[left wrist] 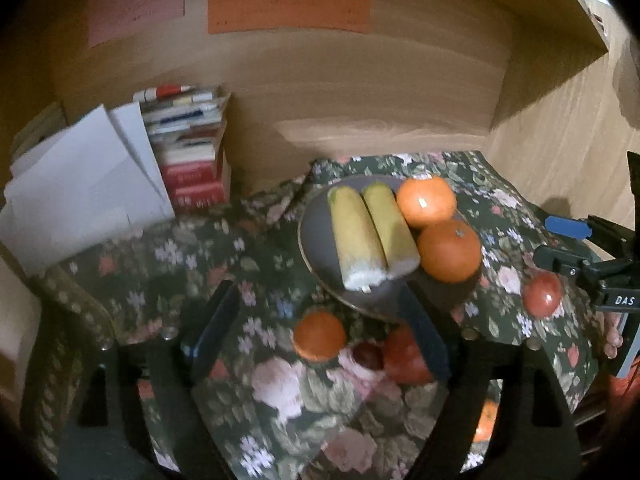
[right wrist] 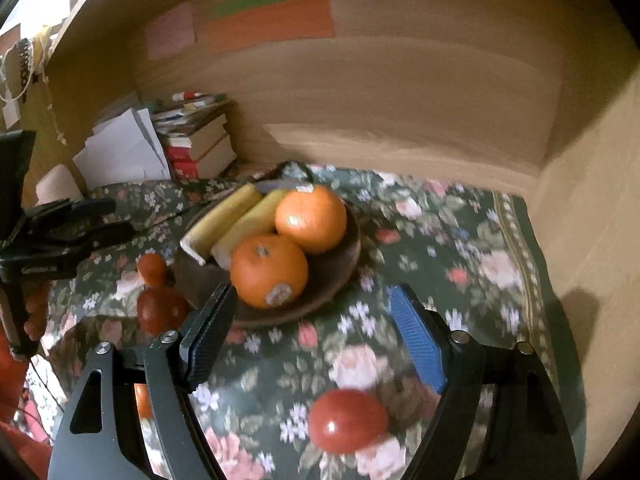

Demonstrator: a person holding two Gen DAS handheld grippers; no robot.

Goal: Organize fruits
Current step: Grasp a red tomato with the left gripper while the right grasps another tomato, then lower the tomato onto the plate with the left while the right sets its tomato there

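Observation:
A dark plate [left wrist: 316, 248] [right wrist: 340, 272] on the floral cloth holds two banana halves [left wrist: 370, 236] [right wrist: 232, 220] and two oranges [left wrist: 448, 250] [right wrist: 270, 270]. My left gripper [left wrist: 320, 324] is open above a small orange [left wrist: 319, 336], a dark plum [left wrist: 367, 355] and a red tomato [left wrist: 404, 356] in front of the plate. My right gripper [right wrist: 316, 340] is open and empty, above the cloth. A red tomato [right wrist: 347, 420] [left wrist: 542, 294] lies just behind its fingertips. The right gripper [left wrist: 568, 248] also shows at the right edge of the left wrist view.
A stack of books [left wrist: 188, 148] [right wrist: 198, 140] and white papers [left wrist: 84, 184] stand at the back left. Wooden walls [right wrist: 400, 100] enclose the back and right side. The left gripper [right wrist: 72, 228] reaches in at the left of the right wrist view.

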